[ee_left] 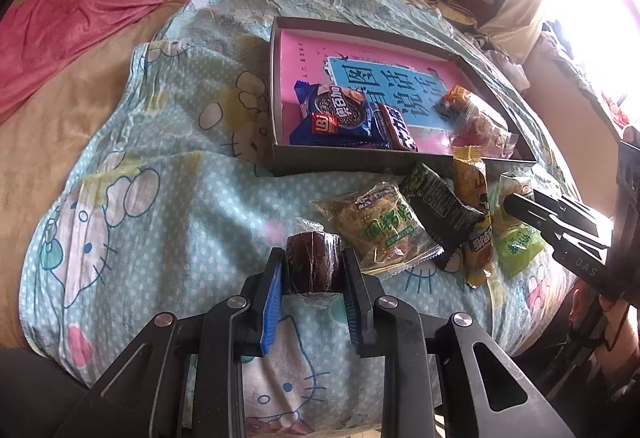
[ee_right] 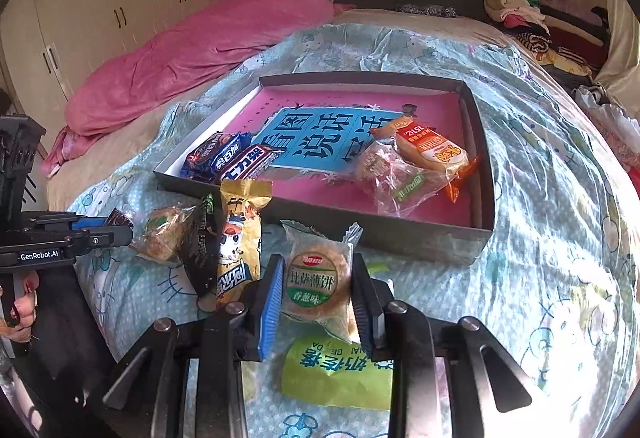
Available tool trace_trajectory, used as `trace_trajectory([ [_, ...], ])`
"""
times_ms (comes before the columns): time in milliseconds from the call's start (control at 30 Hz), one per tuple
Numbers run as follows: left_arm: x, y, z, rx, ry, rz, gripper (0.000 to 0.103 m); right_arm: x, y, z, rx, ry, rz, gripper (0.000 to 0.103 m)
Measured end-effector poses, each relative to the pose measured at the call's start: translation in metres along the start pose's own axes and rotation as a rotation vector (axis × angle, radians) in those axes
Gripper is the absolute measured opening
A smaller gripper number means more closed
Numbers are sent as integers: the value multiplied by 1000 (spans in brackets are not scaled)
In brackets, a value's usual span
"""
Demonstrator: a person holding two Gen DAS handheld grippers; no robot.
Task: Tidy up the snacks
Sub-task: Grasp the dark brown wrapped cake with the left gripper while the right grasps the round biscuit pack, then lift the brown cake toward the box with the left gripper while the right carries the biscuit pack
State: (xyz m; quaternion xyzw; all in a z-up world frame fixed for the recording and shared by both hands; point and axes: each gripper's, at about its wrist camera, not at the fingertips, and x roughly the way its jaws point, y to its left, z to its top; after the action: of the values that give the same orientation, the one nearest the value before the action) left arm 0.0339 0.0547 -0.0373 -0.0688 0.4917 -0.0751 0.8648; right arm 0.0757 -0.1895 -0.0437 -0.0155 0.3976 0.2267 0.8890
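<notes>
My left gripper point(ee_left: 313, 270) clamps a dark brown round cake in clear wrap point(ee_left: 314, 263) above the cat-print blue bedsheet point(ee_left: 192, 206). Ahead sits the shallow grey cardboard box point(ee_left: 360, 162), with a blue cookie packet point(ee_left: 340, 116) lying on its pink floor. At right, my right gripper point(ee_right: 315, 288) pinches a clear-wrapped round pale biscuit with a green label point(ee_right: 318, 278) above a light green snack packet point(ee_right: 340, 370).

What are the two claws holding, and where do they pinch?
The left claw pinches the wrapped brown cake by its two sides. The right claw pinches the round cracker packet by its side edges.
</notes>
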Motion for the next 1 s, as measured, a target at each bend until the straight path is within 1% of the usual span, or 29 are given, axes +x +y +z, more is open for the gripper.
trace_trajectory([
  [133,-8,4,4,-10,-33,12,28,-4,-3,2,15,-23,-4,33],
  [367,-12,7,11,-20,-63,14,28,-11,-13,6,56,-69,-35,33],
  [600,-14,3,19,-20,-81,4,28,-18,-24,10,91,-108,-47,33],
  [1000,-8,-6,38,-14,-102,-2,28,-24,-40,15,134,-143,-66,33],
])
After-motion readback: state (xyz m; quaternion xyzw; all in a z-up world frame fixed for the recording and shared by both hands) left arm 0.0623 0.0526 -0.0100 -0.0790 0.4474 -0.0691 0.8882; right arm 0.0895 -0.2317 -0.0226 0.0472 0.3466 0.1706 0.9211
